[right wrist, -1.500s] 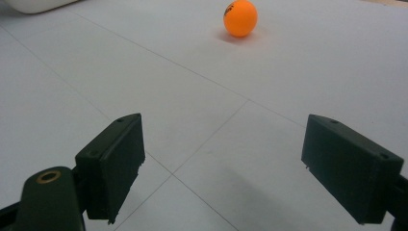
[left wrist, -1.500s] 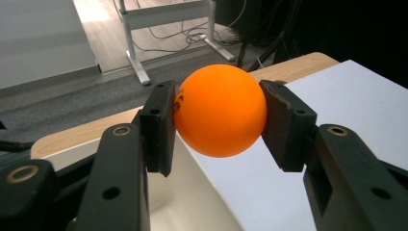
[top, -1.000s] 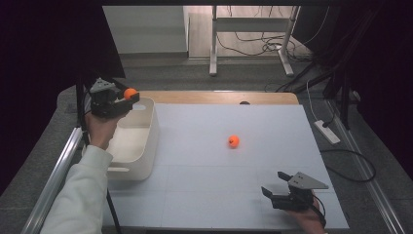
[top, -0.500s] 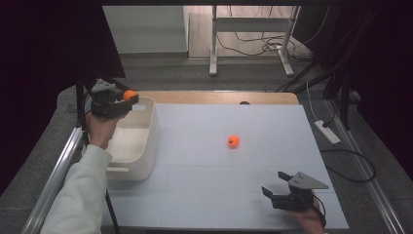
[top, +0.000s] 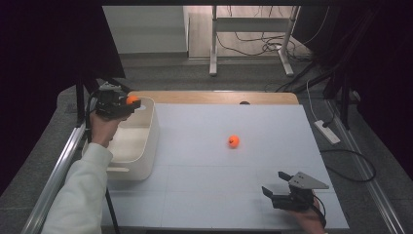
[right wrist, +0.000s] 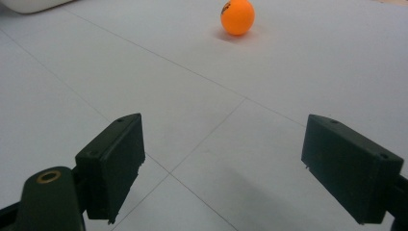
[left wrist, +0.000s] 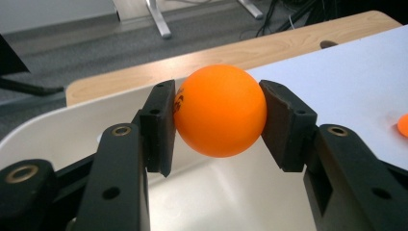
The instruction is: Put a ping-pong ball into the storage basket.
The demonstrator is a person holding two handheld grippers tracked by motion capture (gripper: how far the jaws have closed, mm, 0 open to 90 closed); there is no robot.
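Clamping orange ball (left wrist: pixel 219 110) between left tool (left wrist: pixel 216 120) pads, above white bin (top: pixel 146 146).

Lighting's pretty uneven from my overhead cam: the white table (top: pixel 204 146) is evenly lit, but both sides drop off into near black. Soft shadows only, no harsh glare. On my left claw's cam the orange ball (left wrist: pixel 219 110) is sharp and saturated, the floor behind goes soft. My right claw's cam is dimmer, greyish, its black pads (right wrist: pixel 113 161) slightly blurry up close.
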